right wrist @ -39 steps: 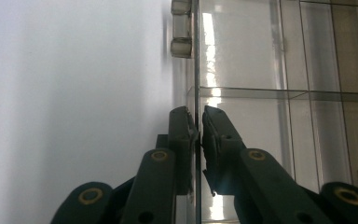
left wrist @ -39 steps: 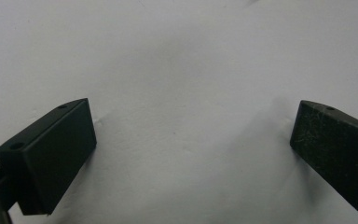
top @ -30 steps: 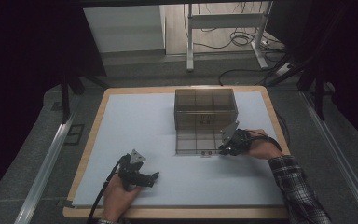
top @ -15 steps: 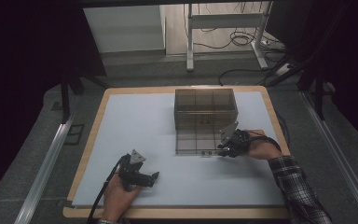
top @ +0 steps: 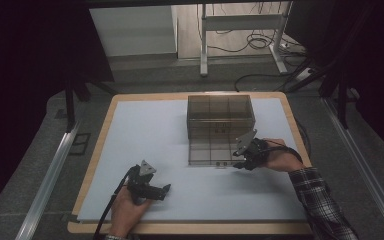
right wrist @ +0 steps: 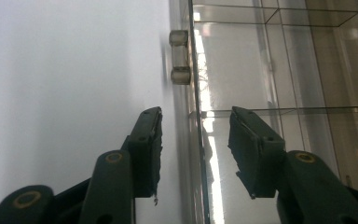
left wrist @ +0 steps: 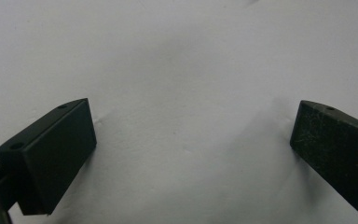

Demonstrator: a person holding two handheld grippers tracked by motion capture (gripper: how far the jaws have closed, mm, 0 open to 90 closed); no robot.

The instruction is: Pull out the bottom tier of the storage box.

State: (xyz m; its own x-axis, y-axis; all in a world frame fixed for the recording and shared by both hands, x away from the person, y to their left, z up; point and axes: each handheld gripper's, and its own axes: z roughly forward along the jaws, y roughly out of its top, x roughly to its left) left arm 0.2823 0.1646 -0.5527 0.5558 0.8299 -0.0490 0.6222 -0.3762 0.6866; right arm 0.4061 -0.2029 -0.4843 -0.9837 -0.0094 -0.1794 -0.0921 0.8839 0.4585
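I count one smoky clear box (top: 220,117) on the mat (top: 145,130), right of centre toward the far edge, its flap (top: 210,154) lying open toward me. My right gripper (top: 238,157) straddles the flap's edge, jaws just opening, pads clear. My left gripper (top: 166,190) rests near-left, released, nothing between.

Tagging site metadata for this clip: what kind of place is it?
Most likely a lab or workshop data-collection station, not a home. A wood-edged table with a white mat stands on grey carpet, a desk frame with loose cables stands behind, and a person works a smoked clear box with handheld grippers.
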